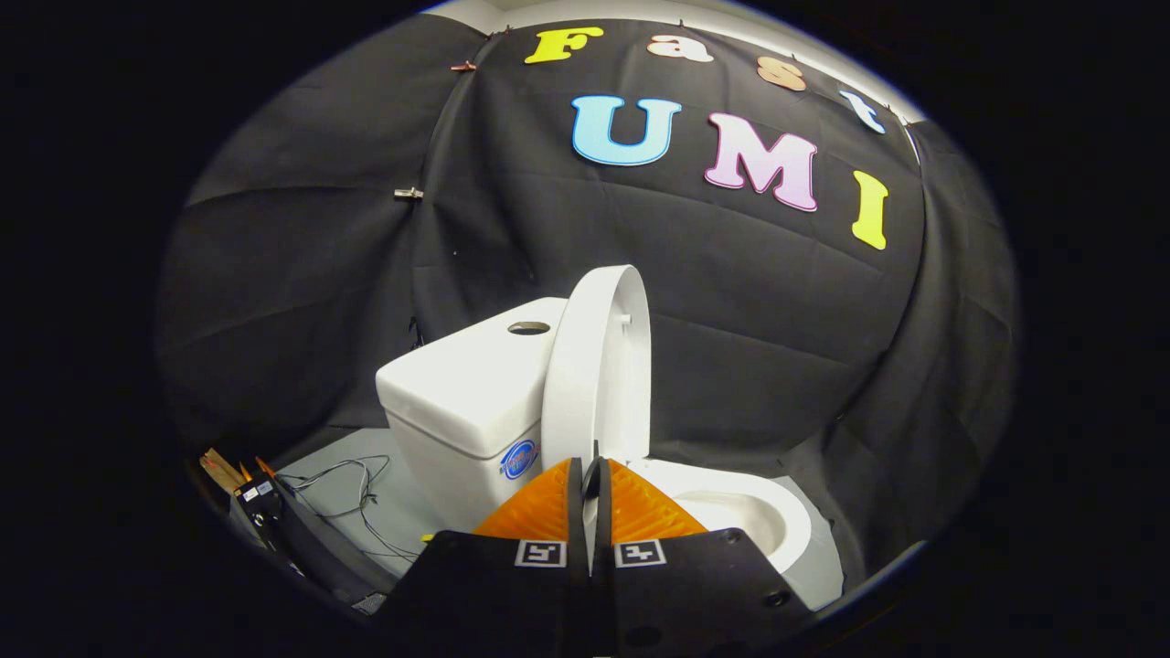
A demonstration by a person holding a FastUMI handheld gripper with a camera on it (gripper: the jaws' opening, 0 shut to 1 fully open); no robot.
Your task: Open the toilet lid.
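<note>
Tool [592,466]: fingers nearly together, thin gap, nothing held.
Toilet lid [594,366]: raised upright, leaning by tank [466,384], just beyond the fingertips.
Bowl [759,512]: open, right of the fingers.
Cables [356,493]: on the floor, left of tank.

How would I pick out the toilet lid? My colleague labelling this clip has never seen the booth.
Start at the white toilet tank against the black cloth wall. Leaning up beside it stands the lid, just ahead of the gripper, whose fingers are nearly together. It is the one thin, upright oval, unlike the boxy tank and low bowl.
</note>
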